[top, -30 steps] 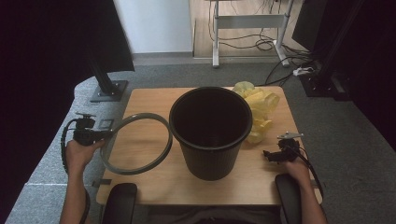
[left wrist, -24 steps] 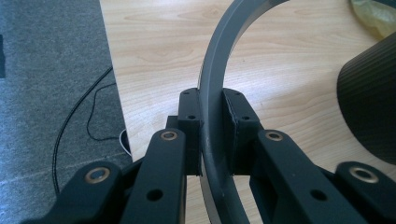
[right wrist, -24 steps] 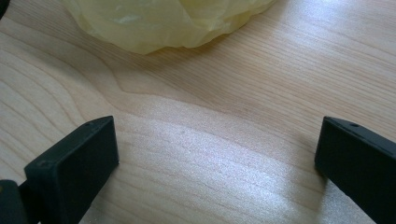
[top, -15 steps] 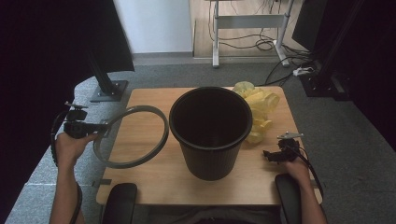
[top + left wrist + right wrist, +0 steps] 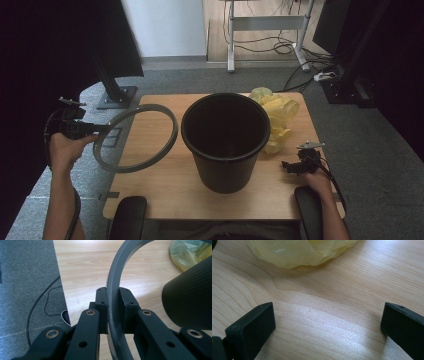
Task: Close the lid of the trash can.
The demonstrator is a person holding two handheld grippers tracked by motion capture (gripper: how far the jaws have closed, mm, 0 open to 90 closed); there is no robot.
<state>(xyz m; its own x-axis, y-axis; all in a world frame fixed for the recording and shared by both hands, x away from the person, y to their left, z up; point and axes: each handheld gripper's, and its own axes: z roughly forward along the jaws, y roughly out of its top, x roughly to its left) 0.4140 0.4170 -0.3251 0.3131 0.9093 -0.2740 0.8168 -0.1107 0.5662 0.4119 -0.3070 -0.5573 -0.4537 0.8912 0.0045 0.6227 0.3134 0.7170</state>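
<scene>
- While our left gripper (image 5: pixel 113 302) clamps its rim, the ring (image 5: pixel 136 138) hangs tilted above the table's (image 5: pixel 165 195) left edge, beside the bin (image 5: pixel 225 140).
- We see a thin, grey, round hoop.
- Our right gripper (image 5: pixel 327 322) rests wide open, holding nothing.

Left tool (image 5: pixel 92 129) raised off to the side, jaws clamped tight — right tool (image 5: pixel 285 165) low (jaws spread wide).

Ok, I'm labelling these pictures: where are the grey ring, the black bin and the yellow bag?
grey ring (image 5: pixel 172 131), high view, right side of the hoop.
black bin (image 5: pixel 226 170), high view, outer wall.
yellow bag (image 5: pixel 280 111), high view, crumpled middle.
</scene>
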